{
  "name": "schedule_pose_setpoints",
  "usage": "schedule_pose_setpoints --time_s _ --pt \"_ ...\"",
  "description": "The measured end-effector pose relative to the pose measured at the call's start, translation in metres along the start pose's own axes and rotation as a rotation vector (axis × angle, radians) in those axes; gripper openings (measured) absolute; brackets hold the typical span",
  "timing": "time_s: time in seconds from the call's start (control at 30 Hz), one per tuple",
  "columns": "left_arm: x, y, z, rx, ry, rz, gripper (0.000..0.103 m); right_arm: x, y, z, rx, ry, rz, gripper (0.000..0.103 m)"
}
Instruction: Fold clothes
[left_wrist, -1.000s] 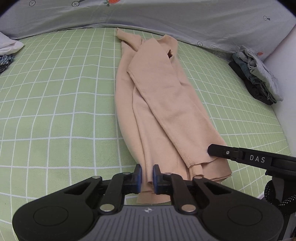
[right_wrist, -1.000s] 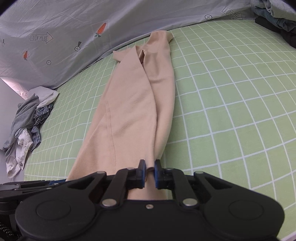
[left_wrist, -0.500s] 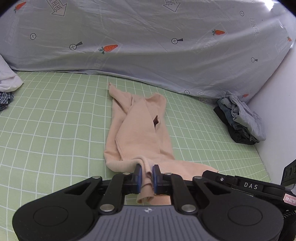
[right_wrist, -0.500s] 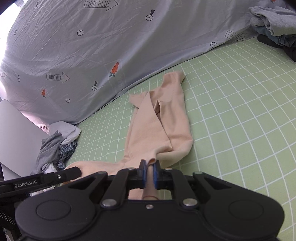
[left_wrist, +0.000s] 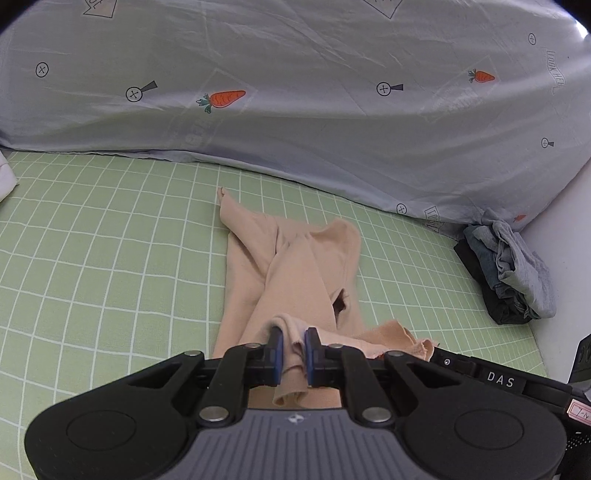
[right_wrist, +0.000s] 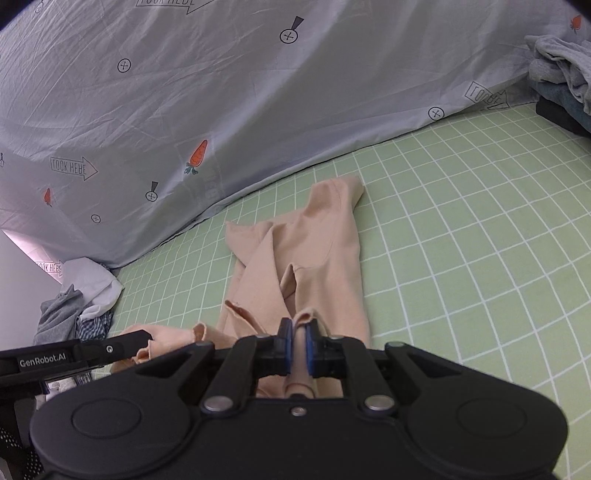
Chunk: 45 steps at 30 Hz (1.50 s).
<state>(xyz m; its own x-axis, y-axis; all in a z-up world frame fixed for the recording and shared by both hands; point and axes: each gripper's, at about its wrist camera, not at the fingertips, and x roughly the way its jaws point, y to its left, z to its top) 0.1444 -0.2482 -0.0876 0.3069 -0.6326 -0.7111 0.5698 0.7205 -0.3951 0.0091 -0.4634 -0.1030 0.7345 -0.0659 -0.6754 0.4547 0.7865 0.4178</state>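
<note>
A beige garment (left_wrist: 291, 266) lies lengthwise on the green checked sheet (left_wrist: 110, 258), its far end spread flat and pointing toward the grey carrot-print cloth (left_wrist: 295, 92) that rises behind the bed; its near hem is lifted off the sheet and doubled back toward the cameras, so the cloth bunches in a fold below both tools; a small dark opening shows in the fabric on the right side in the left wrist view. The left gripper (left_wrist: 291, 354) has its jaws pinching a wad of the near hem, the blue pads pressed into the cloth on either side; the right gripper (right_wrist: 300, 349) likewise has its jaws pressed together on a thin fold of the same garment (right_wrist: 303, 251), with a little loop of fabric standing up above the pads. Each tool's finger shows at the edge of the other's view, close beside the lifted hem. A pile of grey and dark clothes (left_wrist: 509, 273) sits at the right edge of the sheet against the wall; another heap of clothes (right_wrist: 77, 310), grey, white and checked, lies at the left edge.
</note>
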Motion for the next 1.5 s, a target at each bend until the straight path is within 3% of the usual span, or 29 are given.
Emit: schedule_pose_setpoints --time_s 0.3,0.47,0.57,0.6,0.63,0.67,0.7,0.83,1.0,1.1,1.17,1.37,1.5 --pt "0.068 0.010 0.083 -0.033 -0.027 -0.007 0.013 0.069 0.003 0.078 -0.022 -0.011 0.001 0.008" --pt "0.132 0.025 0.105 -0.085 0.005 0.032 0.015 0.128 -0.018 0.102 0.012 0.015 -0.077 0.009" --pt "0.152 0.033 0.108 -0.074 0.008 0.093 0.022 0.142 -0.029 0.111 0.023 0.001 -0.127 0.023" --pt "0.151 0.034 0.109 -0.061 -0.006 0.104 0.026 0.141 -0.030 0.113 0.018 -0.013 -0.138 0.035" --pt "0.147 0.036 0.109 -0.052 -0.023 0.106 0.039 0.139 -0.032 0.114 0.012 -0.028 -0.149 0.054" --pt "0.143 0.039 0.109 -0.045 -0.041 0.105 0.051 0.137 -0.033 0.115 0.007 -0.043 -0.160 0.061" --pt "0.138 0.042 0.108 -0.045 -0.056 0.097 0.054 0.134 -0.033 0.113 -0.006 -0.054 -0.163 0.065" --pt "0.129 0.053 0.099 -0.046 -0.045 0.025 0.057 0.115 -0.032 0.099 0.000 -0.096 -0.123 0.065" --pt "0.140 0.050 0.089 0.002 -0.017 -0.005 0.057 0.094 -0.027 0.081 0.059 -0.158 -0.043 0.064" --pt "0.143 0.049 0.091 -0.044 -0.044 -0.003 0.057 0.085 -0.021 0.077 0.062 -0.196 -0.039 0.064" --pt "0.146 0.050 0.095 -0.071 -0.040 -0.015 0.057 0.088 -0.014 0.079 0.006 -0.183 -0.056 0.064" --pt "0.147 0.044 0.092 -0.022 -0.017 -0.036 0.058 0.111 -0.012 0.078 -0.087 -0.113 -0.073 0.064" --pt "0.141 0.053 0.085 -0.078 -0.036 -0.124 0.069 0.123 -0.013 0.080 -0.098 -0.090 -0.051 0.062"
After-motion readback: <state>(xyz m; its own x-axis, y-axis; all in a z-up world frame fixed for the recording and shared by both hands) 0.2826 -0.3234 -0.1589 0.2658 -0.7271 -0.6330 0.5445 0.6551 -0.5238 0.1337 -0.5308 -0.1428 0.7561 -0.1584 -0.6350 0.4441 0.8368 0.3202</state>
